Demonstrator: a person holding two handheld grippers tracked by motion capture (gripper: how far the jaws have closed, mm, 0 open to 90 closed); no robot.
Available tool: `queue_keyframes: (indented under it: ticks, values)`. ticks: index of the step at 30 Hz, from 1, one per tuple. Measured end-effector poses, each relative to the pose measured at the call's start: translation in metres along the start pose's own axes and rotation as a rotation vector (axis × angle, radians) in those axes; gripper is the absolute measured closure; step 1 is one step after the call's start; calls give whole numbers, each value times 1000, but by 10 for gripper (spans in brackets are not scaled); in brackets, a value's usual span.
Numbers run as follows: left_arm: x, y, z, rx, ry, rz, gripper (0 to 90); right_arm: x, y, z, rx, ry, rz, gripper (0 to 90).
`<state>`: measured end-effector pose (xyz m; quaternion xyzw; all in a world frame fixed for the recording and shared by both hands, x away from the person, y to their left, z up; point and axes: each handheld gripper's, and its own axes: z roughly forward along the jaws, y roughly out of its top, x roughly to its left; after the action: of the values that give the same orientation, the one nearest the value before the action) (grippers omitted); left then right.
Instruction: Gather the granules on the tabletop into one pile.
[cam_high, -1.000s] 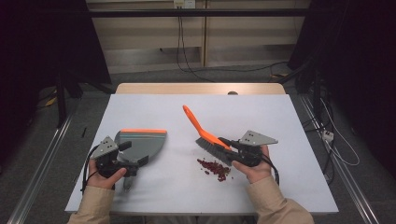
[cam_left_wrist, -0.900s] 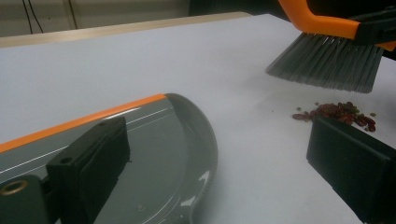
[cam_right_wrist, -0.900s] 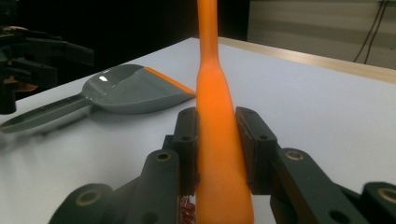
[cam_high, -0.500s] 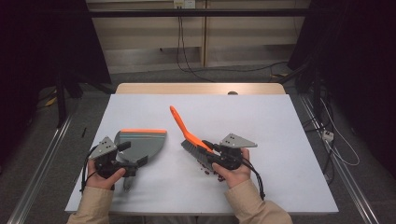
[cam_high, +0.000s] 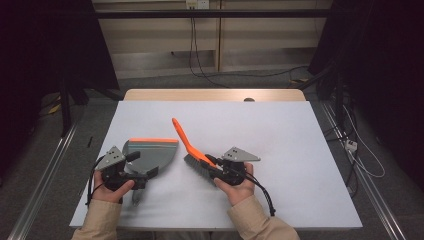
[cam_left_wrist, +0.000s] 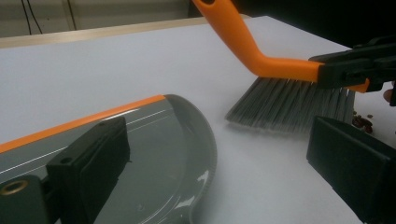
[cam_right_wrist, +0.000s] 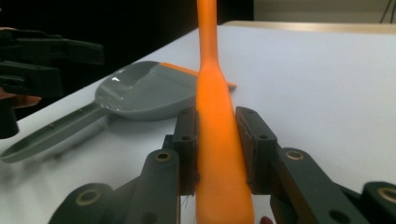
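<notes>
— How far along can the sweeping be judged to be?

— Roughly midway, it would seem. The brush (cam_high: 192, 152) is pinched at its orange handle by the right tongs (cam_right_wrist: 217, 149), both pads pressed flat against it, and its grey bristles (cam_left_wrist: 289, 102) are set on the white surface (cam_high: 280, 135) just beside the dustpan (cam_high: 150, 155), though a strip of bare surface is seen between bristle tips and pan. A few small dark red bits (cam_left_wrist: 362, 122) are seen at the bristles' far end, beside the right tongs; the rest of the debris cannot be made out.

— And the dustpan?

— It is lying flat at the left of the surface, its orange lip turned away from the person, its curved side toward the brush. Nothing can be seen inside it — so the collecting is judged not yet done. Left to do: the bits to be pushed across the gap and into the pan.

— The left tongs?

— The left tongs (cam_left_wrist: 224, 186) are held at the dustpan's handle end; the jaws are seen spread, one over the pan, the other over bare surface.

— Any writing or brand?

— None that can be read on brush, pan or tongs.
</notes>
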<state>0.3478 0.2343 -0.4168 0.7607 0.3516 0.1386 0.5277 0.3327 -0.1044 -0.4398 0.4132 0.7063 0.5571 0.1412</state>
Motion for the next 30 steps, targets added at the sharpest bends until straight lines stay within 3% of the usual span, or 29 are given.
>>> queue_keyframes:
  ticks: [6, 16, 23, 30]
  values:
    - [1, 0, -1, 2, 5, -1, 57, -8, -5, -6, 20, -53, 30, 714]
    - [-1, 1, -1, -3, 3, 7, 57, -21, -11, -31, 18, -107, 70, 715]
    - [-3, 1, 0, -2, 0, 8, 58, -23, -14, -44, 16, -123, 88, 715]
    - [-3, 2, 1, -3, 1, 6, 58, -26, -11, -47, 5, -105, 112, 715]
